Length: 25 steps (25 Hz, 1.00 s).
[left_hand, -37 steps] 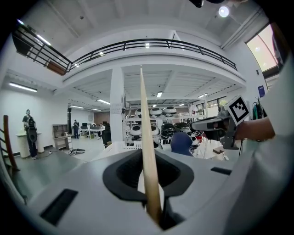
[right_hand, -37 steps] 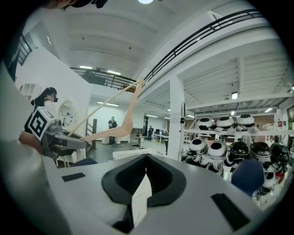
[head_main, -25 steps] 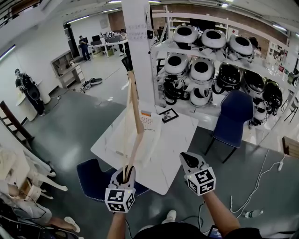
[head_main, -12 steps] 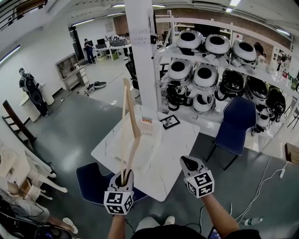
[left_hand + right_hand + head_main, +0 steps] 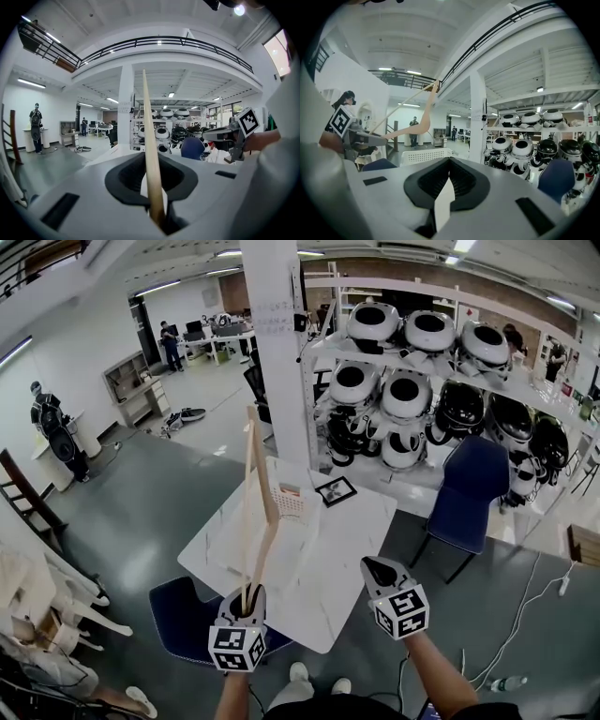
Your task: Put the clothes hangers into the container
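A pale wooden clothes hanger point(image 5: 255, 512) stands almost upright over the near edge of the white table point(image 5: 352, 540), and my left gripper point(image 5: 247, 594) is shut on its lower end. In the left gripper view the hanger point(image 5: 149, 140) rises straight out from between the jaws of the left gripper point(image 5: 157, 218). A white slatted basket point(image 5: 291, 501) sits on the table beyond the hanger. To the right, my right gripper point(image 5: 377, 566) hovers at the table's near edge, shut and holding nothing. The right gripper view shows the hanger point(image 5: 419, 119) up to the left and the basket point(image 5: 424, 154) ahead.
A dark blue chair point(image 5: 183, 610) is tucked under the table's near left corner; another point(image 5: 473, 488) stands to the right. Behind are a white pillar point(image 5: 277, 352) and a rack of round helmets point(image 5: 422, 381). A small framed card point(image 5: 337, 490) lies on the table. Cables point(image 5: 525, 606) trail across the floor.
The hanger in my left gripper has swung from a slight lean to nearly upright and dropped a little. The right gripper has barely moved.
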Motion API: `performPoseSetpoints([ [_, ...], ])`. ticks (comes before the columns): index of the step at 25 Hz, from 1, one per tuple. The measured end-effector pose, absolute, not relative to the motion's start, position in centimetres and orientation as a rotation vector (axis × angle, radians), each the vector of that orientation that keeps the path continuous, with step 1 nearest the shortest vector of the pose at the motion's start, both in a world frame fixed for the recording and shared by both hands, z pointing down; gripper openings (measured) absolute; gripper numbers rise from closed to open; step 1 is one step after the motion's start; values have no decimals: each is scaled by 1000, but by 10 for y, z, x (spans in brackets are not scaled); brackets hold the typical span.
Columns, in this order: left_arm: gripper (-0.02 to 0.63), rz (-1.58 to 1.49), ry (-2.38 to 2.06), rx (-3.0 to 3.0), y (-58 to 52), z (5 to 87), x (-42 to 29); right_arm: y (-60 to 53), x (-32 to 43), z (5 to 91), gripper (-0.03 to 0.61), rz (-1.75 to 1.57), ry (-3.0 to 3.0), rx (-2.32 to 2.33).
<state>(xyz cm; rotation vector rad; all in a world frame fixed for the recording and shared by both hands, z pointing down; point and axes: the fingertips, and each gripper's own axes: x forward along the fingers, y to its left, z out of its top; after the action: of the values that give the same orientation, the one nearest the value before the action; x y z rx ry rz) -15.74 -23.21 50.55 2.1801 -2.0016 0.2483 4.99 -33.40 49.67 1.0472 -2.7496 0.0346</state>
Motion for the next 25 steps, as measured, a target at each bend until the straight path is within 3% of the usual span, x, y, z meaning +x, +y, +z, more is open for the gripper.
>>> performPoseSetpoints([
  [25, 54, 539, -1716, 2110, -310, 585, -185, -376, 25, 498, 19, 51, -2672, 1207],
])
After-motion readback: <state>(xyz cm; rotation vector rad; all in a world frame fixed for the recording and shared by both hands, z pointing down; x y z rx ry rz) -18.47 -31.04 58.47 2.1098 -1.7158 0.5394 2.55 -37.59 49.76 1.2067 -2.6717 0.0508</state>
